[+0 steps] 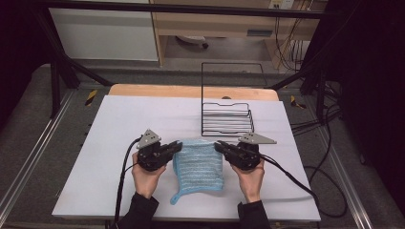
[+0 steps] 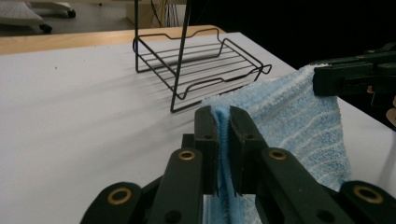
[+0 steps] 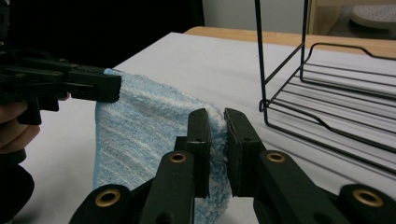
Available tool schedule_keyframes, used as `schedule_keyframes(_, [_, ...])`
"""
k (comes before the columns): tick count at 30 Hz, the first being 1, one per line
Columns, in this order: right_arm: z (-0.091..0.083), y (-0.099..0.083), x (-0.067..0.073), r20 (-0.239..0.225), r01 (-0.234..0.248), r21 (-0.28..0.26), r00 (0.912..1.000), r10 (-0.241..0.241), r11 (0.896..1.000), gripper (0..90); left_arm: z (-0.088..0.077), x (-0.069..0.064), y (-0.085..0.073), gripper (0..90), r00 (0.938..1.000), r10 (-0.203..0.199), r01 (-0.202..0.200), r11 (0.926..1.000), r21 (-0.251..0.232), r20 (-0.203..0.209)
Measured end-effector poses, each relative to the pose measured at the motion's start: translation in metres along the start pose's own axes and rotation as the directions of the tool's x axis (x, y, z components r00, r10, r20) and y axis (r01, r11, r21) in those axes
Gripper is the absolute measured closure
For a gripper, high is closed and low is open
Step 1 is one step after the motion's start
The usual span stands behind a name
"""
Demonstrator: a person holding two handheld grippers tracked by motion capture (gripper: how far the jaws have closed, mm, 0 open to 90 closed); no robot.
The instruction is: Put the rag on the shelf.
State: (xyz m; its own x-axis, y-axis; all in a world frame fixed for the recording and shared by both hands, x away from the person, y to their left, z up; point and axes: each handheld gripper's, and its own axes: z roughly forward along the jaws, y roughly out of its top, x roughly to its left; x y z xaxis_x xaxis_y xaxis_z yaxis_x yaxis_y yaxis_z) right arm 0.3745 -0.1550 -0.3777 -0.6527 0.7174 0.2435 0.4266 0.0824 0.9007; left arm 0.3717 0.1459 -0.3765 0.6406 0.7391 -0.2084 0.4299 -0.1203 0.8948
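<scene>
Left jaws: left gripper (image 1: 177, 145) pinched tight on the near-left top corner of the light blue striped terry cloth towel (image 1: 198, 167); in the left gripper view the two flat black pads (image 2: 207, 140) squeeze a thin fold of fabric between them.
Right jaws: right gripper (image 1: 218, 146) clamped on the opposite top corner of the same towel; in the right gripper view fluffy pile bulges between the pads (image 3: 200, 135).
Towel place: hangs between the two grippers over the near middle of the white matte table top (image 1: 119, 124), top edge lifted and stretched taut, lower part draping down to the table.
Towel texture: looped terry, pale blue with thin white stripes, roughly square, small loop tab at the lower left corner (image 1: 175, 199).
Hands: left hand (image 1: 147, 179) and right hand (image 1: 249, 180) come in from the near edge, dark sleeves, palms cupping the black gripper bodies from below, grippers pointing inward at each other.
Gripper parts: grey three-cornered plate on top of each, black cable trailing off each toward the near edge.
Rack: black thin-wire rack (image 1: 227, 117), low tray of parallel rods with a tall rectangular wire frame at the back, stands just beyond the towel, right of centre.
Far edge: bare light wooden board strip (image 1: 157, 90) behind the white top.
</scene>
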Motion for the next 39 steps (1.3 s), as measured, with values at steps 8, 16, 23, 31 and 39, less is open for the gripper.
schedule_keyframes(8, [-0.011,0.011,0.005,0.019,0.032,-0.043,0.9993,-0.031,0.999,81.3,-0.003,-0.007,0.011,82.8,1.0000,0.007,-0.007,0.9992,-0.040,0.007])
schedule_keyframes(16, [-0.022,0.023,0.008,0.036,0.054,-0.089,0.9981,-0.050,0.995,81.3,-0.005,-0.014,0.027,82.8,0.9997,0.023,-0.022,0.9958,-0.089,0.011])
schedule_keyframes(23, [-0.031,0.034,0.009,0.050,0.069,-0.122,0.9967,-0.064,0.990,81.3,-0.006,-0.018,0.039,82.9,0.9994,0.034,-0.032,0.9924,-0.119,0.012])
schedule_keyframes(31, [-0.044,0.048,0.012,0.080,0.100,-0.169,0.9929,-0.088,0.980,81.3,-0.005,-0.026,0.056,82.8,0.9989,0.045,-0.041,0.9855,-0.165,0.017])
schedule_keyframes(39, [-0.056,0.061,0.013,0.114,0.128,-0.216,0.9879,-0.105,0.968,81.4,-0.005,-0.034,0.073,82.8,0.9980,0.059,-0.052,0.9751,-0.216,0.023])
